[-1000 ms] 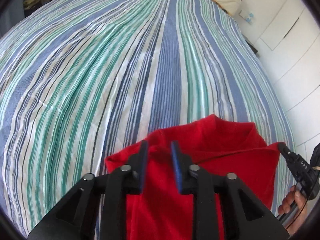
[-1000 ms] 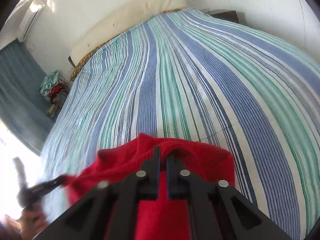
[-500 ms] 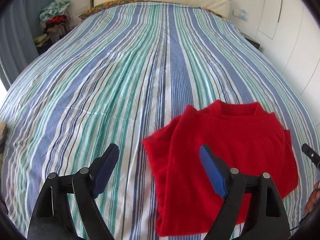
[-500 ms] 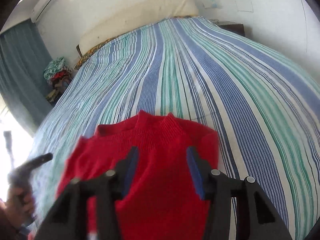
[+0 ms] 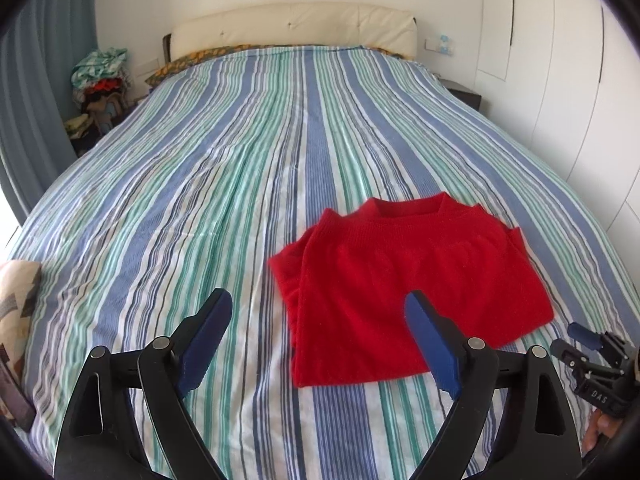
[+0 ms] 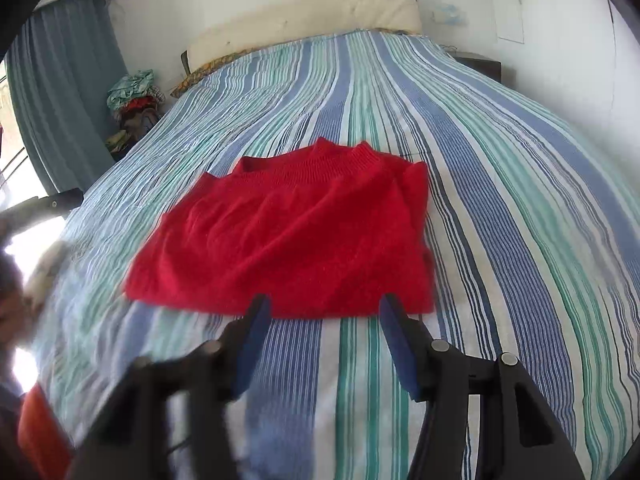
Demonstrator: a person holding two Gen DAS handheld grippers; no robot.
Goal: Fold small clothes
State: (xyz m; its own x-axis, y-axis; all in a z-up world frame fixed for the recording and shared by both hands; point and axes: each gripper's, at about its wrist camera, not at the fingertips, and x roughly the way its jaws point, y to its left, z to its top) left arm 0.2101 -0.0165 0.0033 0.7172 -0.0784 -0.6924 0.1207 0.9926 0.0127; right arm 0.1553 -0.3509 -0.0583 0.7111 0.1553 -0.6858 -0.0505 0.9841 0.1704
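Observation:
A red knit sweater lies folded flat on the striped bedspread, collar toward the headboard. It also shows in the right wrist view. My left gripper is open and empty, held above the bed in front of the sweater's near left corner. My right gripper is open and empty, just short of the sweater's near edge. The right gripper also shows at the lower right of the left wrist view.
A cream headboard and a yellow patterned pillow are at the far end. A pile of clothes sits left of the bed. A dark nightstand and white wardrobe doors stand on the right. A patterned cushion lies at the left edge.
Both grippers let go of the red sweater, opened wide and pulled back toward the foot of the bed. The sweater now lies flat on the bedspread.

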